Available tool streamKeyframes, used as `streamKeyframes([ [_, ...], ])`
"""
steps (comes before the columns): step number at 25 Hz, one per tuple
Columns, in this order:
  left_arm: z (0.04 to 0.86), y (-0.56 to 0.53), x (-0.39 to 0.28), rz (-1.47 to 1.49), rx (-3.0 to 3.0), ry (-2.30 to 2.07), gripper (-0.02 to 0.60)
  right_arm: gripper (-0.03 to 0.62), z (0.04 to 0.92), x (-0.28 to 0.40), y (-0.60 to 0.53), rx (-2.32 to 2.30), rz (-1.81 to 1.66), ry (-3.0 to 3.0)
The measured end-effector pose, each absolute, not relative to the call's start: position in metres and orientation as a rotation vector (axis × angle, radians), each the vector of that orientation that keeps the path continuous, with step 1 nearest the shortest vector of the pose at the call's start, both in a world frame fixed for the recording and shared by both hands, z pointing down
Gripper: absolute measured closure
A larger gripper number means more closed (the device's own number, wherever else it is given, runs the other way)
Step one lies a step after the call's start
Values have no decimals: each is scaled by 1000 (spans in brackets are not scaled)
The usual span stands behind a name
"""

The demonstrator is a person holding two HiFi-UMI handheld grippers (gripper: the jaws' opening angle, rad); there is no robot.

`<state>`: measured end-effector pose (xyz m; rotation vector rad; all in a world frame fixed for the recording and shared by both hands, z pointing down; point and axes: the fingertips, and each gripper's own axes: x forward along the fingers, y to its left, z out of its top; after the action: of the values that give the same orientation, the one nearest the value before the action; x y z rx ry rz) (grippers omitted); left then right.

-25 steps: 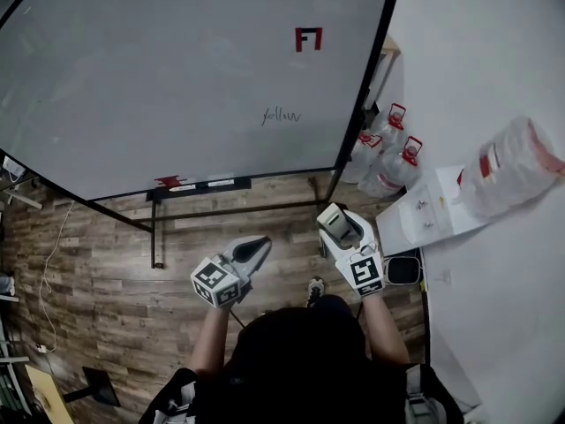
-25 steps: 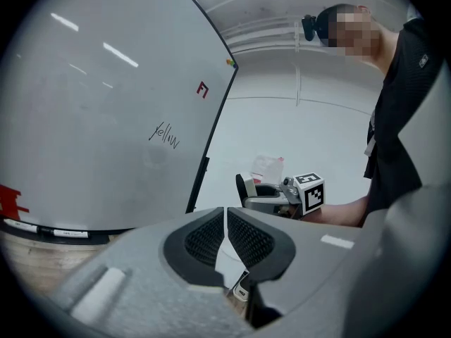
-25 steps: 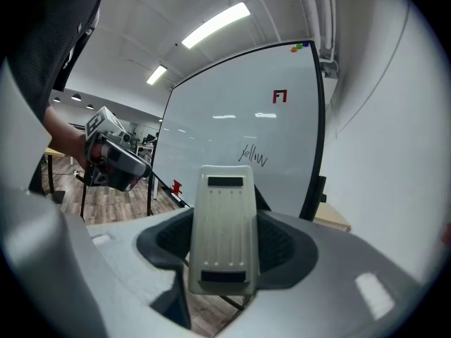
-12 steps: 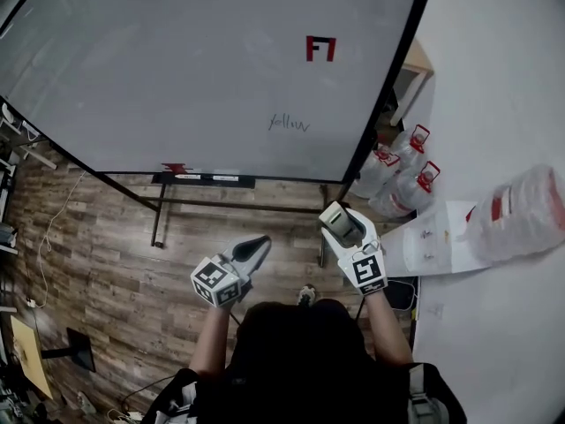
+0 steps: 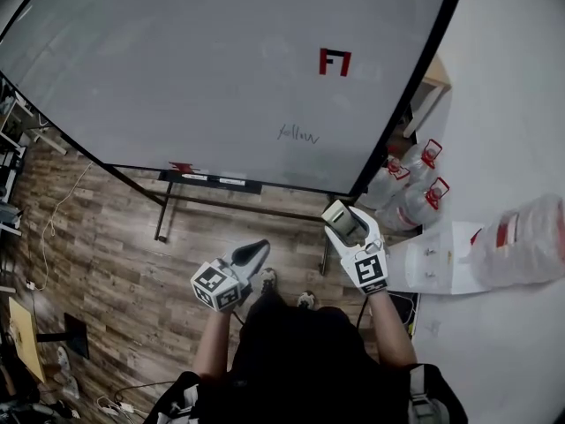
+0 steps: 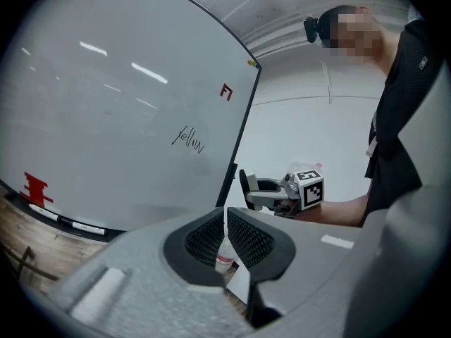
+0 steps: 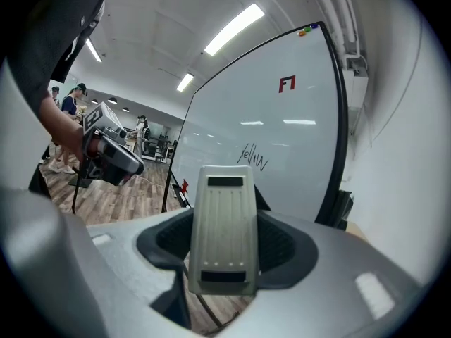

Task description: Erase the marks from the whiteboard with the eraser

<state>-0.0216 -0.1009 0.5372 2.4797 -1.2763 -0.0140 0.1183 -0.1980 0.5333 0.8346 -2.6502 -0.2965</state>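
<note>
The big whiteboard (image 5: 221,69) stands ahead on a black stand, with a small black scribble (image 5: 297,134) low on it and a red mark (image 5: 335,62) above. In the right gripper view the scribble (image 7: 253,156) and red mark (image 7: 287,84) show too. My right gripper (image 5: 340,216) is shut on the grey eraser (image 7: 224,227), held in front of the board and well short of it. To its left, my left gripper (image 5: 257,250) is shut with nothing in it; its jaws (image 6: 225,239) nearly touch. The scribble (image 6: 189,139) also appears in the left gripper view.
The board's tray (image 5: 210,180) holds markers and a red object (image 5: 182,167). Water jugs (image 5: 411,184) with red caps stand by the board's right leg, beside a white cabinet (image 5: 433,257) and a clear bag (image 5: 521,241). The floor is wood plank (image 5: 97,246).
The view has shifted so the board sits lower and more to the right in the frame. Both grippers hold about the same pose.
</note>
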Motion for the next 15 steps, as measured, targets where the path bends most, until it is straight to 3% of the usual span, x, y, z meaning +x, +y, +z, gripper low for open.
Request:
streamKeyframes([
  [15,517,-191,-63,-58,2574,-1177,558,338,487,66,-279,932,-574,-2464],
])
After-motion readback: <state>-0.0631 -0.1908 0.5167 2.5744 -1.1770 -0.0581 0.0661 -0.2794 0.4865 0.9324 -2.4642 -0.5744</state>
